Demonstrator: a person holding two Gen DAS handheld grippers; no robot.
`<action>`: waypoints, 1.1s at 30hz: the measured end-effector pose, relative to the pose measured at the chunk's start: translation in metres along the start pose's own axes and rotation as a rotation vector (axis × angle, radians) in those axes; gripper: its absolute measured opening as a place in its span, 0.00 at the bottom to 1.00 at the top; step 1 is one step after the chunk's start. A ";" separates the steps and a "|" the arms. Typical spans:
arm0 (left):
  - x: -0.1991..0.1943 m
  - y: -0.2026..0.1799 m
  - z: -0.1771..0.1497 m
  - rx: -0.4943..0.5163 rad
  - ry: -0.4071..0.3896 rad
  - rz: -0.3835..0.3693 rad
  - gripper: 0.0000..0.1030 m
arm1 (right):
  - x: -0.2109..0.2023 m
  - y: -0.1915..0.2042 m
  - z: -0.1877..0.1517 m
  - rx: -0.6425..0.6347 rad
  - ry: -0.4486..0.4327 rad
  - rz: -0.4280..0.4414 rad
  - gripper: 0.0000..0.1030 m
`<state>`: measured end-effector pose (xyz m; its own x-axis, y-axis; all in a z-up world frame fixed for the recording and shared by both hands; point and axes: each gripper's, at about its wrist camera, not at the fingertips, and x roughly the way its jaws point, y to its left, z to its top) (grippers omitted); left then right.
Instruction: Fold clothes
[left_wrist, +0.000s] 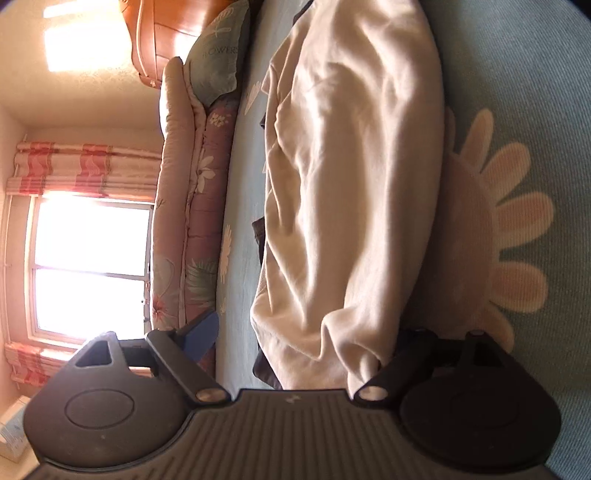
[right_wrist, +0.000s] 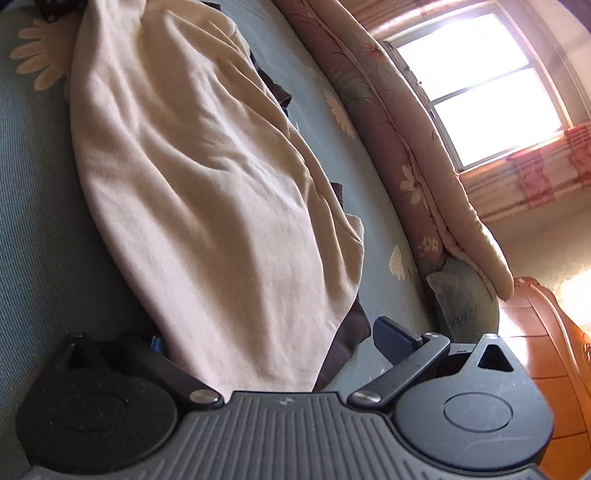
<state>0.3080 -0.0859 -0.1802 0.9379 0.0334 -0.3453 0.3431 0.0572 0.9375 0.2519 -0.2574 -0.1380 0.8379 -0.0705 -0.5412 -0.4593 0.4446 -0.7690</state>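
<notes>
Cream knit garment (left_wrist: 354, 192): lying lengthwise on teal flower-print bedspread (left_wrist: 535, 92), over dark cloth (right_wrist: 347, 332). Left gripper (left_wrist: 295, 339) and right gripper (right_wrist: 273, 332): spread wide, straddling opposite ends, nothing pinched. Risk: catching the dark layer too.

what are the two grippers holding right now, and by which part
Nothing is gripped: the cream garment lies between the spread fingers of both the left gripper and the right gripper.

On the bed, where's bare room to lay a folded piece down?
A bare strip of blue flower-print bedsheet runs between the cream sweatshirt and the rolled pink floral quilt. More sheet lies open on the sweatshirt's other side. The middle is covered.
</notes>
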 end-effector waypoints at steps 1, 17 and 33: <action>0.003 0.001 0.007 0.001 -0.003 0.008 0.82 | 0.003 0.003 0.006 -0.008 -0.010 -0.009 0.99; 0.012 -0.032 0.017 0.004 0.065 -0.065 0.00 | 0.005 0.051 0.021 -0.128 -0.045 -0.024 0.10; 0.006 -0.035 0.018 0.008 0.067 -0.062 0.00 | 0.023 0.043 0.028 -0.193 -0.002 -0.054 0.31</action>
<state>0.3024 -0.1053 -0.2144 0.9095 0.0964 -0.4044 0.4010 0.0535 0.9145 0.2595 -0.2149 -0.1737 0.8635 -0.0875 -0.4967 -0.4614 0.2603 -0.8481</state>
